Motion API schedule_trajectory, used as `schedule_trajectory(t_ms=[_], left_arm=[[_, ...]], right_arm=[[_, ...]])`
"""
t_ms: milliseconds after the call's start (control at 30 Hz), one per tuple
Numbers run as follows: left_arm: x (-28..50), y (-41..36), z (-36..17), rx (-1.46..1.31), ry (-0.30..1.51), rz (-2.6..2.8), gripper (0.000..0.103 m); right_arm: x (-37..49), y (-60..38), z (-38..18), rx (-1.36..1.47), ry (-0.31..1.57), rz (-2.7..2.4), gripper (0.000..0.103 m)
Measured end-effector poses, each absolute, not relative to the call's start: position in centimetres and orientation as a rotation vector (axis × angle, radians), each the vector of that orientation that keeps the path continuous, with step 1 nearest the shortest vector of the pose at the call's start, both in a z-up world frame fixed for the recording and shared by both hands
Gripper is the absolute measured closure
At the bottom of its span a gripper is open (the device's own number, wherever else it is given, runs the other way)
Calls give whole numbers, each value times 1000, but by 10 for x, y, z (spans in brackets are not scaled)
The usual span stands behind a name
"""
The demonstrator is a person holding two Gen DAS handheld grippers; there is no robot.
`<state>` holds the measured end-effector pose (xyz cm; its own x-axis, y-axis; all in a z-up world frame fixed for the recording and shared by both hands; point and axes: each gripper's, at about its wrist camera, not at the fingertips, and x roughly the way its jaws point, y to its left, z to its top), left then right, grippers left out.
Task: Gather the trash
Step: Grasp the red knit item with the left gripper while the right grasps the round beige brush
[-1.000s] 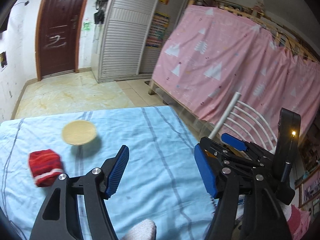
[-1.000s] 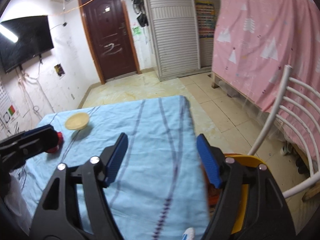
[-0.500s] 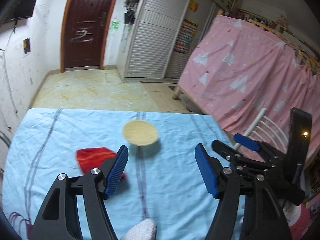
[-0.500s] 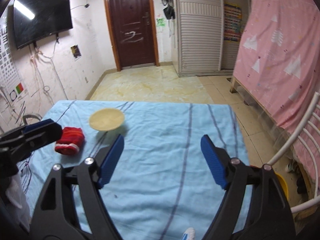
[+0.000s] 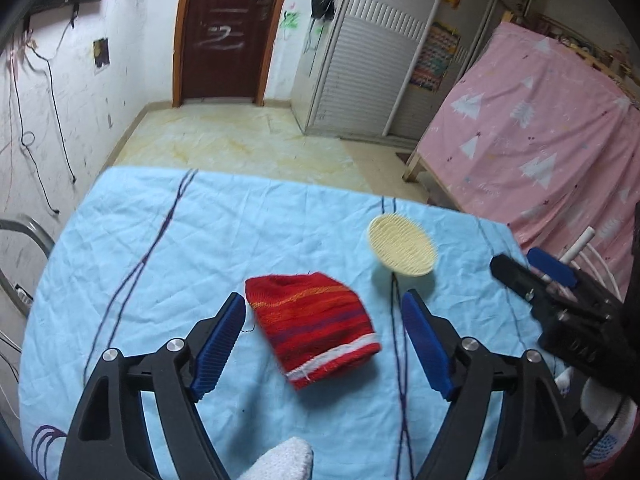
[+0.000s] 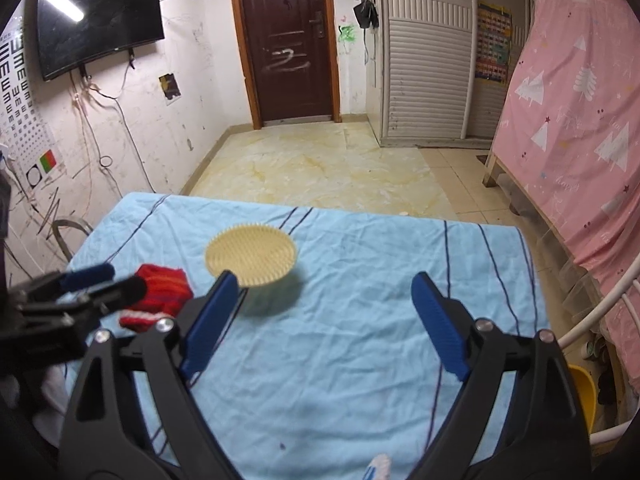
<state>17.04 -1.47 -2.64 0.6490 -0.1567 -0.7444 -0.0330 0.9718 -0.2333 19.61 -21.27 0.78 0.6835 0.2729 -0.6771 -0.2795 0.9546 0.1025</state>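
— Two things lie on the tabletop [image 5: 160,240] in the left wrist view: a red sock [image 5: 312,320] and a yellow dish [image 5: 402,246]. Where do the left tongs [image 5: 322,346] stand?

— Spread wide, nothing between the blue pads [image 5: 218,348]. The sock lies flat on the blue cloth [image 5: 248,220] in the gap between them, near the middle of the tabletop, its white-banded cuff turned toward the near edge. I cannot tell how high the pads hang over it.

— And the dish?

— Beyond the sock, toward the far right corner, apart from it. The right tongs [image 5: 532,270] poke in at the right edge, off the side of the cloth.

— What does the right wrist view give?

— The right tongs [image 6: 324,324] are released too, gripping nothing, held above the bare middle of the cloth [image 6: 360,280]. The dish [image 6: 251,256] sits just past the left pad [image 6: 208,324], toward the far left part of the tabletop [image 6: 460,240]. The sock [image 6: 160,294] is left of the dish, by the left edge, with the left tongs [image 6: 102,278] reaching over it; part of it is hidden behind them.

— Anything off the tabletop?

— A yellow bin [image 6: 582,396] on the floor past the right edge, beside a white chair [image 6: 600,312].
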Motion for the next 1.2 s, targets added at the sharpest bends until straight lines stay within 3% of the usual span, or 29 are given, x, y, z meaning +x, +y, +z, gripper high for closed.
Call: schedule_trajectory(t_ms=[400,433,467,567,633,933,1100,1200], left_arm=[[192,-14,-55,-255,915,-121,31],[191,-15,-55,-244,911,-121,35],[191,-16,-55,-234,908,-117,47],[190,-17,-55,-222,905,-109,66],[189,-14,-56,-237,904,-106,73],[186,-8,-58,-256,890,-103,81],[184,-13,-59,-243,887,-108,92],[184,-15,-56,-248,875,-119,97]], right_arm=[[240,-185,-5,54,823,413,8],[243,-182,-7,58,832,426,8],[245,-178,-9,61,842,444,7],[251,-168,-15,41,863,463,7],[256,-161,-20,21,881,468,7],[268,-141,-41,-31,953,503,6],[268,-136,-47,-64,959,493,6],[266,-136,-46,-85,945,472,18]])
